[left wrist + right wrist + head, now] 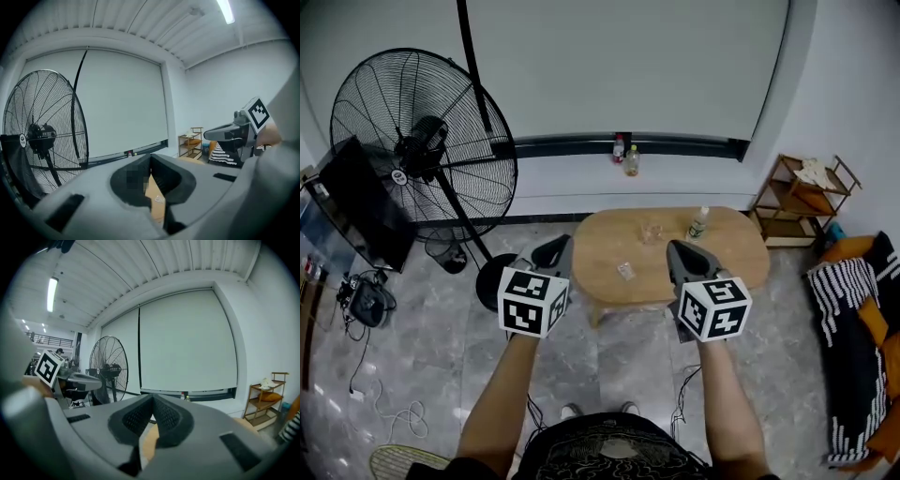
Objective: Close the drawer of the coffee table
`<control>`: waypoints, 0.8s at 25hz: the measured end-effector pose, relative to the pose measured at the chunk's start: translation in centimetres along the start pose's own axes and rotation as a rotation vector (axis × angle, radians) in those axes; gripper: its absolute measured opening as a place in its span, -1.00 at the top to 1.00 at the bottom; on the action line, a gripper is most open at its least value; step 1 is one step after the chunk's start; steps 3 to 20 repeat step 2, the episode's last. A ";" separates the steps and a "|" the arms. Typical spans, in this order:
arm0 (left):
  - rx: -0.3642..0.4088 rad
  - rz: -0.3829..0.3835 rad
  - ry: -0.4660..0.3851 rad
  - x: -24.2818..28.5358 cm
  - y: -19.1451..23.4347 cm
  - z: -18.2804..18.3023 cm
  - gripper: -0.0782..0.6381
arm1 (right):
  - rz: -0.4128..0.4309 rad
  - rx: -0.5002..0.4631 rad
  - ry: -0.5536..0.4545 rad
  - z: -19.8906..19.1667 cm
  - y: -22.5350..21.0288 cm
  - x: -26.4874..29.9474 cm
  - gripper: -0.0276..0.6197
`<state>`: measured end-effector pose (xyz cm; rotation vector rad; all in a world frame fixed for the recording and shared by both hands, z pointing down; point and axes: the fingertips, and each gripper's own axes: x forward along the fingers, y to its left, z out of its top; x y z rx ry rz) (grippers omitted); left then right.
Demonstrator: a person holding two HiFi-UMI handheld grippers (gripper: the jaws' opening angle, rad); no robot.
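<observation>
While the head view is showing the left gripper (555,246) and the right gripper (680,251) hovering before the oval wooden coffee table (741,248), its drawer hidden from above so I am not judging progress, the left gripper view is showing jaws pressed together on nothing, and the right gripper view likewise.

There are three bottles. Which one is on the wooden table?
The clear bottle standing on the coffee table, toward its far right. The red-capped bottle and the yellowish bottle stand up on the window ledge instead.
</observation>
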<state>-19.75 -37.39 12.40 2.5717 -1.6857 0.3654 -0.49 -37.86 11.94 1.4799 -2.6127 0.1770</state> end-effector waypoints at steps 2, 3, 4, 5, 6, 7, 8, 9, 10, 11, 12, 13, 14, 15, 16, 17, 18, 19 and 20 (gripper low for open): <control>0.002 0.001 -0.002 0.0 0.0 0.2 0.76 | -0.002 0.002 -0.003 0.1 0.0 -0.1 0.90; 0.002 0.001 -0.002 0.0 0.0 0.2 0.76 | -0.002 0.002 -0.003 0.1 0.0 -0.1 0.90; 0.002 0.001 -0.002 0.0 0.0 0.2 0.76 | -0.002 0.002 -0.003 0.1 0.0 -0.1 0.90; 0.002 0.001 -0.002 0.0 0.0 0.2 0.76 | -0.002 0.002 -0.003 0.1 0.0 -0.1 0.90; 0.002 0.001 -0.002 0.0 0.0 0.2 0.76 | -0.002 0.002 -0.003 0.1 0.0 -0.1 0.90; 0.002 0.001 -0.002 0.0 0.0 0.2 0.76 | -0.002 0.002 -0.003 0.1 0.0 -0.1 0.90; 0.002 0.001 -0.002 0.0 0.0 0.2 0.76 | -0.002 0.002 -0.003 0.1 0.0 -0.1 0.90; 0.002 0.001 -0.002 0.0 0.0 0.2 0.76 | -0.002 0.002 -0.003 0.1 0.0 -0.1 0.90; 0.002 0.001 -0.002 0.0 0.0 0.2 0.76 | -0.002 0.002 -0.003 0.1 0.0 -0.1 0.90; 0.002 0.001 -0.002 0.0 0.0 0.2 0.76 | -0.002 0.002 -0.003 0.1 0.0 -0.1 0.90; 0.002 0.001 -0.002 0.0 0.0 0.2 0.76 | -0.002 0.002 -0.003 0.1 0.0 -0.1 0.90; 0.002 0.001 -0.002 0.0 0.0 0.2 0.76 | -0.002 0.002 -0.003 0.1 0.0 -0.1 0.90; 0.002 0.001 -0.002 0.0 0.0 0.2 0.76 | -0.002 0.002 -0.003 0.1 0.0 -0.1 0.90; 0.002 0.001 -0.002 0.0 0.0 0.2 0.76 | -0.002 0.002 -0.003 0.1 0.0 -0.1 0.90; 0.002 0.001 -0.002 0.0 0.0 0.2 0.76 | -0.002 0.002 -0.003 0.1 0.0 -0.1 0.90; 0.002 0.001 -0.002 0.0 0.0 0.2 0.76 | -0.002 0.002 -0.003 0.1 0.0 -0.1 0.90; 0.002 0.001 -0.002 0.0 0.0 0.2 0.76 | -0.002 0.002 -0.003 0.1 0.0 -0.1 0.90; 0.002 0.001 -0.002 0.0 0.0 0.2 0.76 | -0.002 0.002 -0.003 0.1 0.0 -0.1 0.90; 0.002 0.001 -0.002 0.0 0.0 0.2 0.76 | -0.002 0.002 -0.003 0.1 0.0 -0.1 0.90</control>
